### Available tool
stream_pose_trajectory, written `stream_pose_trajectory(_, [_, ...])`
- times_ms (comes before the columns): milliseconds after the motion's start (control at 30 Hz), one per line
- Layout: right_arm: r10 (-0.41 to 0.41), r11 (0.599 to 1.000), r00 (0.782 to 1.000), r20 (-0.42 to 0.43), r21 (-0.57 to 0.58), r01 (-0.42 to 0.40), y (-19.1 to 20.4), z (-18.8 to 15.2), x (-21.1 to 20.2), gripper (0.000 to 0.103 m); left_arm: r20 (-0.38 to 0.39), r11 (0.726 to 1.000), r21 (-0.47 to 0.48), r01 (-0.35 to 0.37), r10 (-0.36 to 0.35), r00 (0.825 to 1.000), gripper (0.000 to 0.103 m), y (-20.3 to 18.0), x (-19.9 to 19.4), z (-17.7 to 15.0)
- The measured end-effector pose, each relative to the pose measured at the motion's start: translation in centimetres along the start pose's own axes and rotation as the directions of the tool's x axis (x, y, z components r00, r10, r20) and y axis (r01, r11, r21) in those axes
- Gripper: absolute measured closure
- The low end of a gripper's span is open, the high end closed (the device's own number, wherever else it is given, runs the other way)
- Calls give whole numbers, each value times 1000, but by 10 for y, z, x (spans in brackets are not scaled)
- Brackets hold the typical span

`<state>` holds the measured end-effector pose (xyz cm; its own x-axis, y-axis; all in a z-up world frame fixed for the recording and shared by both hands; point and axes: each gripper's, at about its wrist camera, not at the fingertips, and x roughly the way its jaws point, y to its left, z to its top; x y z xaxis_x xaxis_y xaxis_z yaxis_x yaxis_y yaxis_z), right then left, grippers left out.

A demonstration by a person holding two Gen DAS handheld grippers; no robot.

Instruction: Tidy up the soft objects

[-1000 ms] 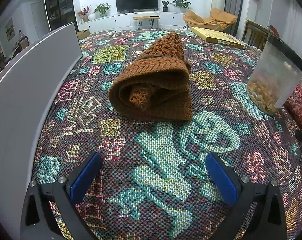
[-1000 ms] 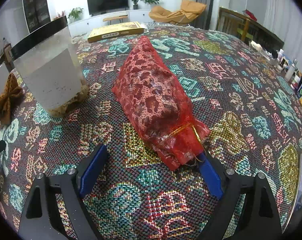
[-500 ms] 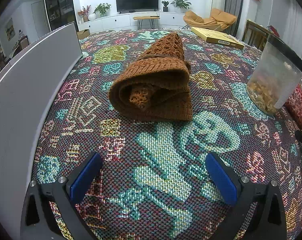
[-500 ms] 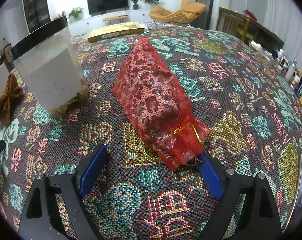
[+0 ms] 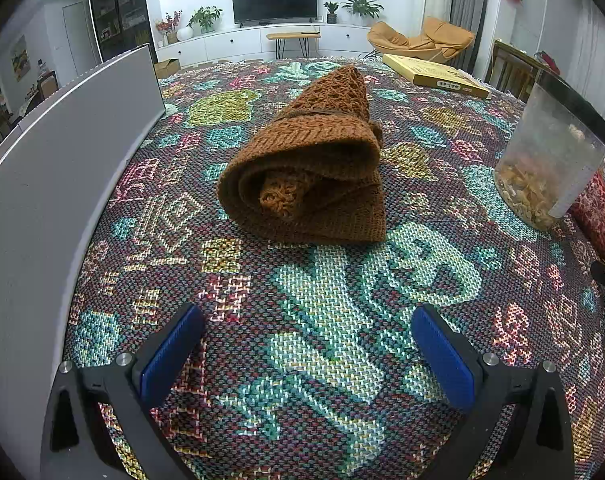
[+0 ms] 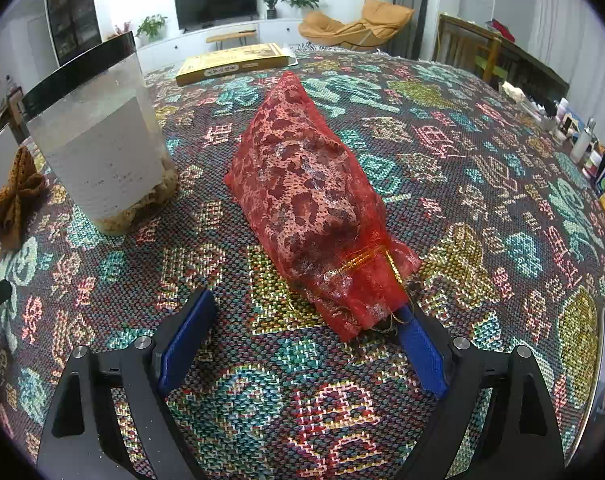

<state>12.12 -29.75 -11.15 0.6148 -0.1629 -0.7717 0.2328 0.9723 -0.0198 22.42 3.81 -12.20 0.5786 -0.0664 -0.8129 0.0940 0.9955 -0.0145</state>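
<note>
A rolled brown knitted cloth [image 5: 306, 176] lies on the patterned tablecloth, ahead of my left gripper [image 5: 308, 344], which is open and empty, a short way back from it. The cloth also shows at the far left of the right wrist view [image 6: 12, 200]. A red lace pouch [image 6: 306, 196] tied with gold cord lies in front of my right gripper [image 6: 302, 336], which is open. The pouch's tied end rests over the tip of the right finger [image 6: 416, 344]. The pouch's edge shows at the right of the left wrist view [image 5: 600, 216].
A clear plastic jar [image 6: 98, 148] with a black rim stands between the cloth and the pouch, also in the left wrist view [image 5: 550, 160]. A yellow flat box [image 6: 234, 64] lies at the far side. A grey panel [image 5: 42, 184] stands along the left edge. Small bottles [image 6: 582, 140] crowd the right edge.
</note>
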Motion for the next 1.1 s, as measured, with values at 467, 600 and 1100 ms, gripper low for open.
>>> stream_pose_trajectory(467, [0, 1000, 1000, 0, 0, 0, 0, 0, 0, 12, -1, 1000, 0, -1, 1, 1000, 0, -1, 0, 0])
stream_pose_trajectory(600, [4, 1000, 1000, 0, 1, -4, 0, 0, 1, 12, -3, 1000, -2, -4, 4, 1000, 0, 0, 1, 1])
stream_pose_trajectory(1100, [136, 989, 989, 50, 58, -139, -11, 0, -7, 13, -9, 993, 95, 70, -69, 998, 0, 7, -28, 57])
